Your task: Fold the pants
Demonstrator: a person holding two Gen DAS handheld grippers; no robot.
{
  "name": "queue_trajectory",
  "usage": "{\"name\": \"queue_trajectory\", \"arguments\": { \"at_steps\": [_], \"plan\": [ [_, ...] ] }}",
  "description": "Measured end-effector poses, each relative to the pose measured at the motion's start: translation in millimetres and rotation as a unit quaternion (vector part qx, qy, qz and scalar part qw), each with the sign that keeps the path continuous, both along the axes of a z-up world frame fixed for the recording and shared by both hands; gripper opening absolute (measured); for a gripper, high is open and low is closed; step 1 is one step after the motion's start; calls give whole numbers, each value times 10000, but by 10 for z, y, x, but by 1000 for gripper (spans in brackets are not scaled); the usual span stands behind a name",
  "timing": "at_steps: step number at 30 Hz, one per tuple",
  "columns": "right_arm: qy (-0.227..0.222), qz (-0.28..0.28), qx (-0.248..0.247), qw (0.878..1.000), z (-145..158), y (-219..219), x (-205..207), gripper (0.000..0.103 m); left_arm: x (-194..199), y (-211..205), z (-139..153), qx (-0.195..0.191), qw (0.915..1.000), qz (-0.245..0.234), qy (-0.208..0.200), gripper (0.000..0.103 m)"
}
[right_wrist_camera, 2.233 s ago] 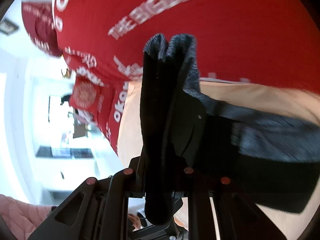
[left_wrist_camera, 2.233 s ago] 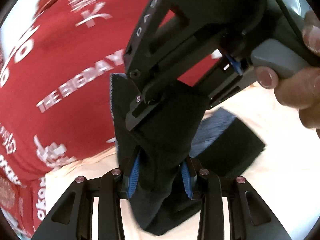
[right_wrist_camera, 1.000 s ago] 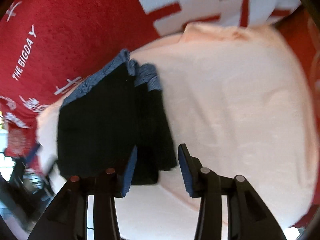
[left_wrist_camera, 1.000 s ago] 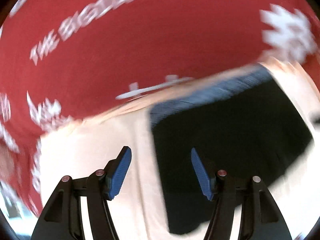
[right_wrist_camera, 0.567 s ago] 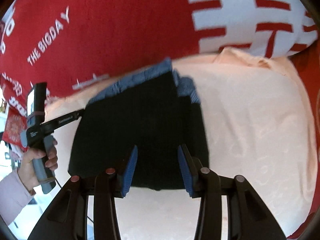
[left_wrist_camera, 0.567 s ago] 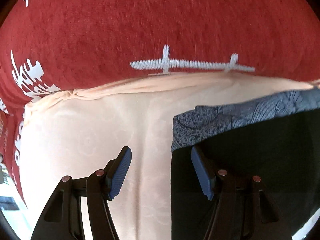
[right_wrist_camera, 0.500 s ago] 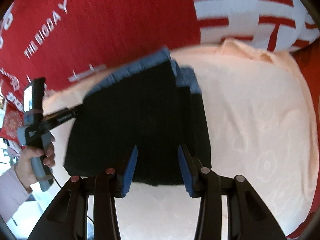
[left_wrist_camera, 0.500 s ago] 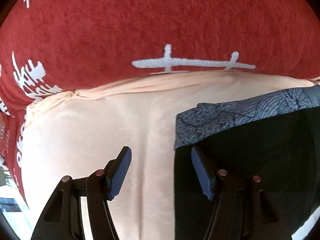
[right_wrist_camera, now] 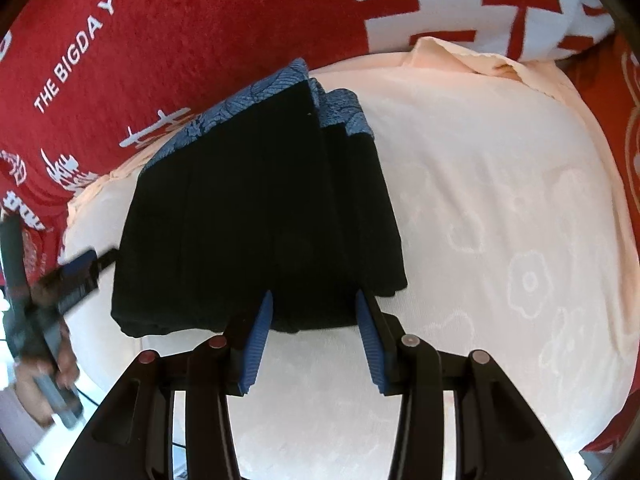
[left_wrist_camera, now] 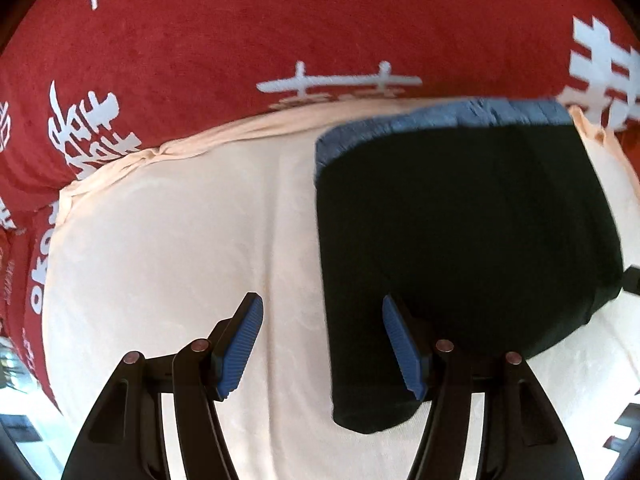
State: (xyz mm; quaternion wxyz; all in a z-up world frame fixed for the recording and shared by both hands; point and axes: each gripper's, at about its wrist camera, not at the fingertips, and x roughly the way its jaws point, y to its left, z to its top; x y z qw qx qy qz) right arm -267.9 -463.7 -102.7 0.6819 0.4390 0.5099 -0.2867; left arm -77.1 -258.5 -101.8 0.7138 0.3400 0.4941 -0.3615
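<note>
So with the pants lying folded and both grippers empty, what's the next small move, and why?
Probably a tidy-up: lower the right gripper and nudge the offset layer along the right edge of the pants back under the top layer. Both it and the left gripper are open and hold nothing, and the stack lies flat on the peach cloth.

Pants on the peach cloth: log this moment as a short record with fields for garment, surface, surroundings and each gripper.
garment: black pants with a blue patterned band, folded into a compact rectangle, lying flat
surface: peach cloth with a faint flower pattern
surroundings: red fabric with white lettering beyond the cloth's far edge
left gripper: open, empty, straddling the left edge of the pants
right gripper: open, empty, above the near edge of the pants
fold state: looks finished; one layer sticks out along the right side
</note>
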Motion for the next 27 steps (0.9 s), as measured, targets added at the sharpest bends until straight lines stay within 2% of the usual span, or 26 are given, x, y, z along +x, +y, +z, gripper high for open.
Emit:
{"name": "queue_trajectory", "arguments": {
  "at_steps": [7,11,16,20,23,27],
  "plan": [
    [385,222,120,9989,-165,110,20,46,-90,-28,25,53,9994,-182,-296,64],
    [615,204,183,9977,-263,241,-9,46,-43,-22,42,35,9999,-67,-144,64],
    [501,6,130,9987,-107,284,-132,46,-101,-31,68,96,9996,-139,-241,64],
    [275,-194,-96,9994,101,192,-168,46,-111,-36,69,140,9996,-85,-228,64],
    [-48,-160,-343,9993,279,134,-78,46,-129,-38,71,150,9993,-141,-299,64],
    [-121,125,-314,9994,210,93,202,46,-139,-41,70,175,9991,-172,-346,64]
  ]
}}
